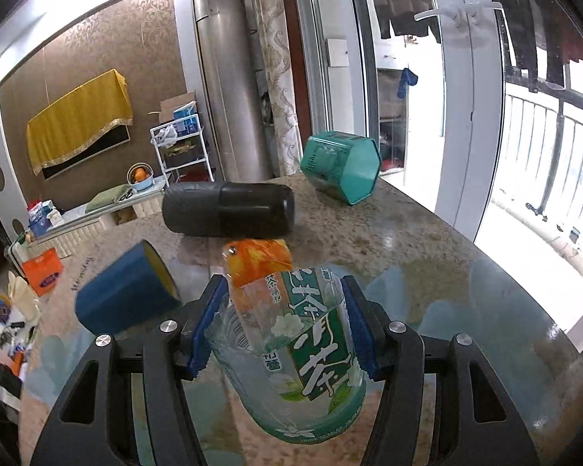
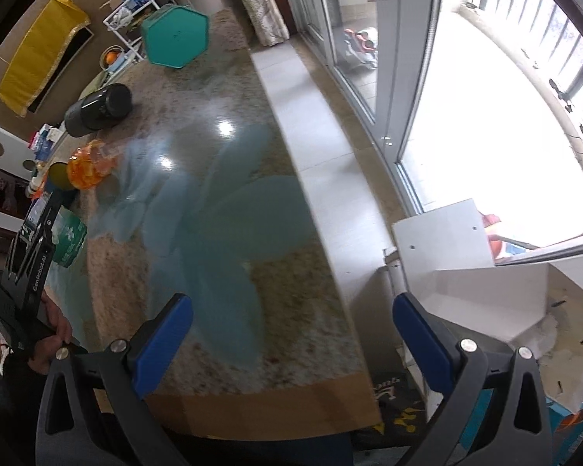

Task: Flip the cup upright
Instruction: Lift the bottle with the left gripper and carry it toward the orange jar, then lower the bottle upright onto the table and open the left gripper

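Here the left gripper (image 1: pixel 280 326) clamps the clear green-printed cup (image 1: pixel 291 353), tilted above the stone table (image 1: pixel 427 240); right gripper (image 2: pixel 291 345) gapes empty. Beyond lie a blue cup (image 1: pixel 124 291), black cylinder (image 1: pixel 229 209) and teal hexagonal cup (image 1: pixel 342 167).

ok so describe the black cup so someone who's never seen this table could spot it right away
On the speckled stone table, look at the far side, just left of the teal hexagonal cup. The black cup lies on its side there, a long dark cylinder in two shades, the only one with no bright colour.
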`<state>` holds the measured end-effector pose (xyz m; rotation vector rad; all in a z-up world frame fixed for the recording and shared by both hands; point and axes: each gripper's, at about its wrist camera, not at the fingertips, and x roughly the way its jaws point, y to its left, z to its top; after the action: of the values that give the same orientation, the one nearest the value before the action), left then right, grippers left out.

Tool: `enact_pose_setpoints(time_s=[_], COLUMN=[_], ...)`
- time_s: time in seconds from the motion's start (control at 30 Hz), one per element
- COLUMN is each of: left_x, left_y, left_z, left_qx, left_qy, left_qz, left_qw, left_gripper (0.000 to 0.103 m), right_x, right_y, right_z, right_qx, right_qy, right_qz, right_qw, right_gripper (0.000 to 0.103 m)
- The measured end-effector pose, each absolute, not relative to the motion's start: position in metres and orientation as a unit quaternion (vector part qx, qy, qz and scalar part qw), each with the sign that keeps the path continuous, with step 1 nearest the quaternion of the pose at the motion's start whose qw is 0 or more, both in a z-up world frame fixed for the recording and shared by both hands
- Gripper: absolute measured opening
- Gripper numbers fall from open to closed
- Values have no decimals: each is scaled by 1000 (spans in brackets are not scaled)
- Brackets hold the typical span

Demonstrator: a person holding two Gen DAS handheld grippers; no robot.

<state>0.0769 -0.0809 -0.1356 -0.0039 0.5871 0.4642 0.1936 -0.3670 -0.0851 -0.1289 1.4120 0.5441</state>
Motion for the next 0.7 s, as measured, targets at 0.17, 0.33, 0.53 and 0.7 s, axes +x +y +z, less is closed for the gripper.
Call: enact_pose_setpoints(time_s=[0.17, 0.33, 0.53, 0.7], left_x=[74, 69, 69, 66], left_y=[-90, -91, -89, -92], left_z=[-151, -156, -161, -161], left_qx=[-5, -11, -26, -39], left_qy=[280, 268, 283, 294], left_qz=[224, 236, 238, 238], left_qw=[933, 934, 929, 925], left_gripper=[63, 63, 64, 65], right_x=[192, 189, 186, 183], right_y=[-375, -376, -377, -378], right_z=[-82, -83, -86, -86], right_qx=[-71, -82, -91, -95], right_qy=[636, 633, 637, 636], right_qz=[242, 249, 249, 255], right_qw=[730, 729, 724, 722], right_gripper=[103, 103, 103, 103])
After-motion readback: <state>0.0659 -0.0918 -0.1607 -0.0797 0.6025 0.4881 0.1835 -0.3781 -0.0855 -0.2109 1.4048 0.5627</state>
